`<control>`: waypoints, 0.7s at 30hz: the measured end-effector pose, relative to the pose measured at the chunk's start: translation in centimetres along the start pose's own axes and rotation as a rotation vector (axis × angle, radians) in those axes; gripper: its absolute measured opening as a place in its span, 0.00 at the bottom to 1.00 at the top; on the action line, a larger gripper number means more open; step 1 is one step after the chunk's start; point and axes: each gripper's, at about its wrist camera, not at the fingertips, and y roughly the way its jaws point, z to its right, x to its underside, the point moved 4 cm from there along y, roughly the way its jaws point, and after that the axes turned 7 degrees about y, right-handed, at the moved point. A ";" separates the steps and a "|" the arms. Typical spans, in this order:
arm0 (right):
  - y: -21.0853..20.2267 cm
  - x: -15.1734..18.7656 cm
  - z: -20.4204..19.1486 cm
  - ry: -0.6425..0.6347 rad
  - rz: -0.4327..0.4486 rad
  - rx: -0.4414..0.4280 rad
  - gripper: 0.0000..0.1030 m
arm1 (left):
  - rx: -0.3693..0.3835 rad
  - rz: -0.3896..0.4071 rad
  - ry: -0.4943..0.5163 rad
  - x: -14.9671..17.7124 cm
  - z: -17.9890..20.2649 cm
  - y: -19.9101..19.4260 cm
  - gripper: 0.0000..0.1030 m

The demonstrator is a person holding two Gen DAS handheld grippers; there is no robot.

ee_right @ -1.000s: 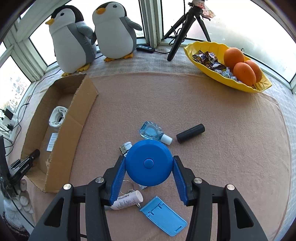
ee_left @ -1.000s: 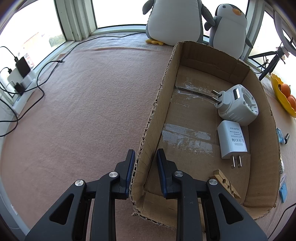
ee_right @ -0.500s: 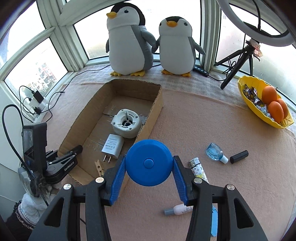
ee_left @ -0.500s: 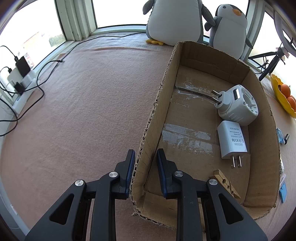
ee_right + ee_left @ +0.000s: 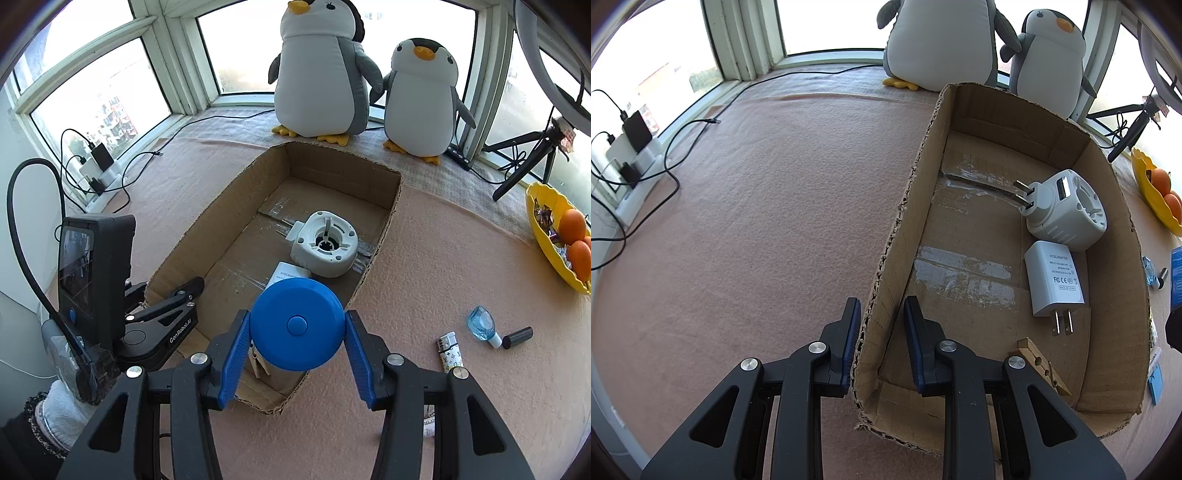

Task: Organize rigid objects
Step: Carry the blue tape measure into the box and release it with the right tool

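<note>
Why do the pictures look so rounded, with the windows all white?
Both wrist views use fisheye lenses, so edges bow and corners go black. In the right wrist view, daylight behind the penguin toys blows out the windows; the cardboard box stays sharp.

Both wrist views look steeply down, close over the worktop. Both share the box (image 5: 1008,266) (image 5: 280,236) and penguins (image 5: 942,40) (image 5: 321,70) at the far side.

Two plush penguins (image 5: 321,70) by the window, a yellow fruit bowl (image 5: 543,236) with oranges (image 5: 573,220)
</note>
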 end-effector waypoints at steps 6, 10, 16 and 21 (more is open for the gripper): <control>1.1 0.0 -0.6 -0.007 -0.024 -0.009 0.45 | 0.001 0.000 -0.001 0.0 0.0 0.0 0.22; 1.6 0.1 -0.8 -0.007 -0.035 -0.012 0.45 | 0.001 0.000 -0.001 0.0 0.0 0.0 0.22; 2.0 0.2 -1.0 -0.007 -0.041 -0.009 0.45 | 0.001 0.000 -0.001 0.0 0.0 0.0 0.22; 2.1 0.1 -1.0 -0.004 -0.042 -0.015 0.45 | 0.001 0.000 0.000 0.0 0.0 0.0 0.22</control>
